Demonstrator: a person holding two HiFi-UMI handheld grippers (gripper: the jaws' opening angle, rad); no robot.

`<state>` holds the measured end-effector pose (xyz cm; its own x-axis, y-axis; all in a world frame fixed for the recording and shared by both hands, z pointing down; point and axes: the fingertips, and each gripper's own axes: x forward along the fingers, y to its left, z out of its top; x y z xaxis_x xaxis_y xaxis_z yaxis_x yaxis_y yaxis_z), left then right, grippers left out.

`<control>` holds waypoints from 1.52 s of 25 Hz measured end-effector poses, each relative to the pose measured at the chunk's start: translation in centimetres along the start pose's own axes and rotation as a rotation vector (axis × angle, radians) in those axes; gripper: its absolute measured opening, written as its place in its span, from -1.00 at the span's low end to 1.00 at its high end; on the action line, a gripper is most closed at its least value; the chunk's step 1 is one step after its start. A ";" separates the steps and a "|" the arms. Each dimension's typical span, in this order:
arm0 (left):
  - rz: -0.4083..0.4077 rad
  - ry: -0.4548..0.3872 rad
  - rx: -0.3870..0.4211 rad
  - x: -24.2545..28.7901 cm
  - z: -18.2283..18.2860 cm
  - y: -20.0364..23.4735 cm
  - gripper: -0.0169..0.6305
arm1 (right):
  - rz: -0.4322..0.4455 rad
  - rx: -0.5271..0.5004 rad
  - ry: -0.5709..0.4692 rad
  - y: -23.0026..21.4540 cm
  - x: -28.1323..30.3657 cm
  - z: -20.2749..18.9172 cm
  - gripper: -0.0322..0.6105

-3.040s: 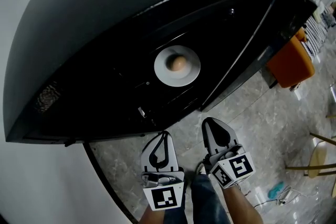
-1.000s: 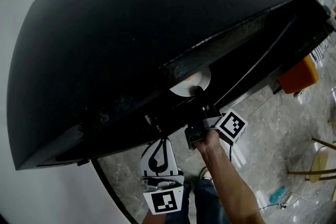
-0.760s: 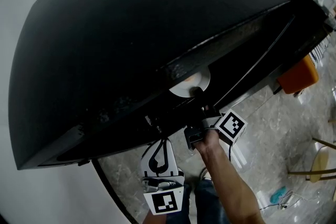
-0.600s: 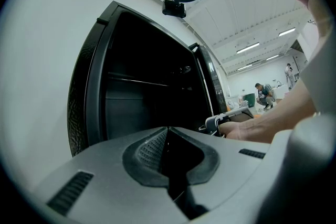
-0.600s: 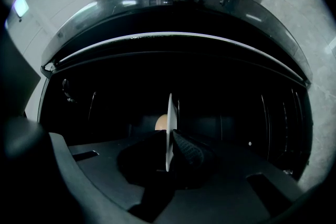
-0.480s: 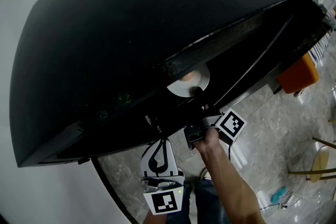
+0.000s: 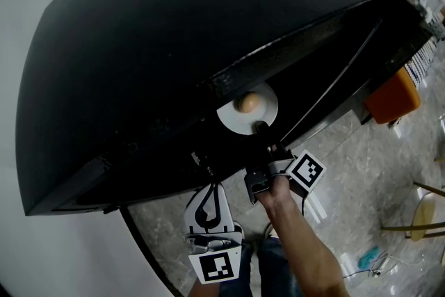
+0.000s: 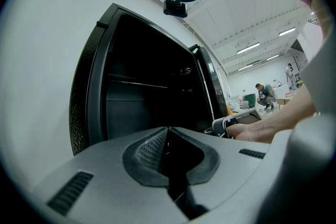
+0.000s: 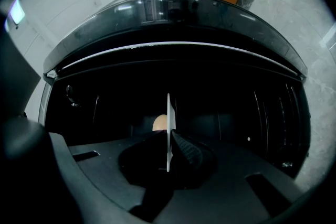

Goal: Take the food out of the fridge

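Observation:
A white plate [image 7: 245,116] with a small tan round food item [image 7: 249,103] on it sits inside the dark fridge [image 7: 174,52]. My right gripper [image 7: 262,129] is shut on the plate's near rim; in the right gripper view the plate [image 9: 168,128] stands edge-on between the jaws, with the food [image 9: 159,123] behind it. My left gripper [image 7: 208,207] hangs low outside the fridge, shut with nothing in it; in the left gripper view [image 8: 169,162] its jaws meet in front of the open fridge [image 8: 142,102].
The fridge's open door [image 7: 341,73] stands at the right. An orange box [image 7: 393,97] rests on the marble floor [image 7: 368,177] beyond it. A wooden chair [image 7: 421,209] is at the far right. A white wall [image 7: 42,247] is on the left.
The right gripper has reached into the fridge and shut on the plate's rim. Over the last second the plate has slid out a little from under the fridge's top edge. The left gripper stayed put.

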<state>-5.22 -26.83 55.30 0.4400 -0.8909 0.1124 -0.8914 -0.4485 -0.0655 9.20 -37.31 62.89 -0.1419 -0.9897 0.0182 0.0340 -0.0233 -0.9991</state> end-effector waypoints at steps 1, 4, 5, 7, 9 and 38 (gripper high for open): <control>-0.001 -0.002 0.000 0.0 0.0 0.0 -0.91 | 0.000 0.003 -0.004 0.0 -0.3 0.0 -0.77; -0.003 -0.002 0.000 -0.1 0.1 -0.2 -0.91 | 0.010 0.014 -0.015 0.4 -1.3 0.0 -0.78; -0.003 -0.003 -0.002 -0.1 0.1 -0.3 -0.91 | 0.015 0.019 -0.018 0.6 -1.7 0.0 -0.78; -0.003 -0.006 -0.002 -0.1 0.2 -0.4 -0.91 | 0.023 0.027 -0.022 1.0 -2.5 0.0 -0.79; -0.003 -0.007 -0.002 -0.1 0.3 -0.4 -0.91 | 0.028 0.033 -0.024 1.4 -3.4 -0.1 -0.79; -0.012 0.026 -0.027 0.6 -1.0 -2.1 -0.91 | -0.183 0.027 -0.024 1.0 -19.5 -2.1 -0.79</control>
<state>-3.21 -26.37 56.47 0.4484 -0.8830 0.1389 -0.8886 -0.4571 -0.0372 9.93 -17.78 61.42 -0.1249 -0.9715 0.2012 0.0361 -0.2071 -0.9776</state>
